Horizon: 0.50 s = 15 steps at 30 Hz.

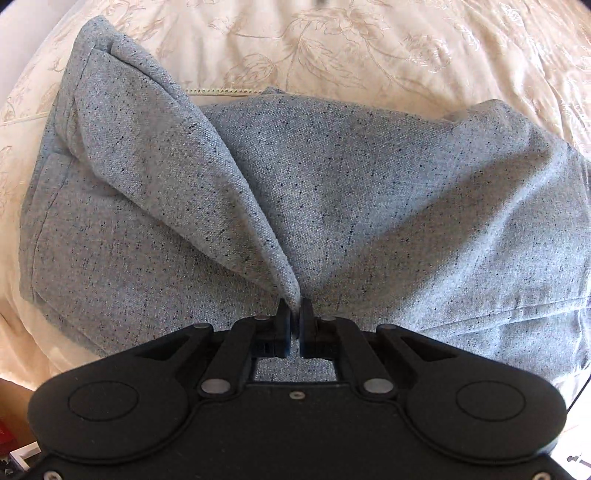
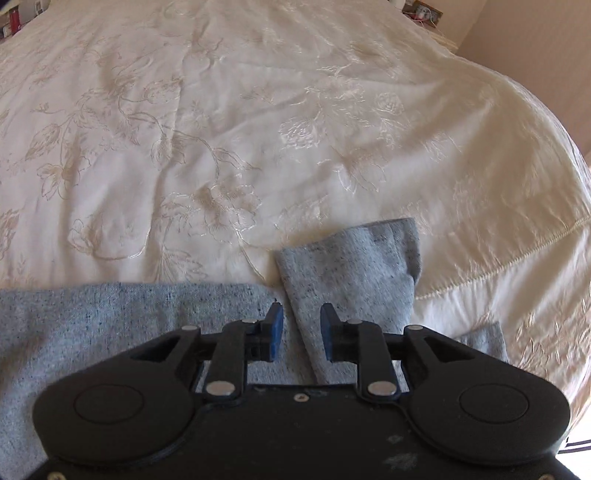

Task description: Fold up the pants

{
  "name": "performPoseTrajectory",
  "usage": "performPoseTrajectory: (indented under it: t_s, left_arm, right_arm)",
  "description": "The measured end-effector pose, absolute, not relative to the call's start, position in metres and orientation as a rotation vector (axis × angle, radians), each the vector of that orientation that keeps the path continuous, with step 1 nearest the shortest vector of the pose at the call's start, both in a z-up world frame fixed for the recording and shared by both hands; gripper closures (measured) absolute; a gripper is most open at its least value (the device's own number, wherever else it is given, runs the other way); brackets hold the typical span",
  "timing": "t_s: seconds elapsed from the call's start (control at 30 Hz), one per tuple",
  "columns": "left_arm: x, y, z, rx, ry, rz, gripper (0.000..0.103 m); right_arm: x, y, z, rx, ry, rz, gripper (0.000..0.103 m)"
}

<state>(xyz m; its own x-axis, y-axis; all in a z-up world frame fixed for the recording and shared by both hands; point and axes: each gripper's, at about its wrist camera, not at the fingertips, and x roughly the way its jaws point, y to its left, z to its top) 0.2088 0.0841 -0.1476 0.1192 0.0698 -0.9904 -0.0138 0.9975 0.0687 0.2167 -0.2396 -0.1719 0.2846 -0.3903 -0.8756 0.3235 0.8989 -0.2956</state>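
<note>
The grey speckled pants (image 1: 332, 192) lie bunched on a cream bedspread (image 1: 369, 48). My left gripper (image 1: 295, 314) is shut on a pinched fold of the pants, which rises as a ridge from the jaws toward the upper left. In the right wrist view the pants (image 2: 110, 317) lie flat at the lower left, and a folded flap of them (image 2: 351, 266) sticks up just ahead of my right gripper (image 2: 302, 325). The right gripper is open, its blue pads (image 2: 276, 328) apart on either side of the flap's base, with nothing gripped.
The cream embroidered bedspread (image 2: 221, 129) stretches far ahead in the right wrist view, with its seamed edge (image 2: 517, 258) curving down on the right. A wall (image 2: 535, 29) and small items stand beyond the bed's far corner. Reddish objects (image 1: 7, 432) lie off the bed, lower left.
</note>
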Motion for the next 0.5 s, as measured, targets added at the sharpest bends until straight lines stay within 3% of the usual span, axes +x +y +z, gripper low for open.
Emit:
performPoseTrajectory:
  t_s: [0.27, 0.37, 0.5]
  left_arm:
    - [0.208, 0.088, -0.145, 0.067, 1.46, -0.01, 0.098]
    - [0.216, 0.092, -0.147, 0.07, 1.46, -0.028, 0.098]
    - [0.222, 0.094, -0.133, 0.058, 1.416, -0.039, 0.099]
  right_arm:
    - [0.247, -0.233, -0.216, -0.244, 1.269, -0.537, 0.079]
    - [0.247, -0.243, -0.211, -0.228, 1.251, -0.536, 0.096]
    - [0.236, -0.27, -0.165, -0.081, 1.143, -0.559, 0.099]
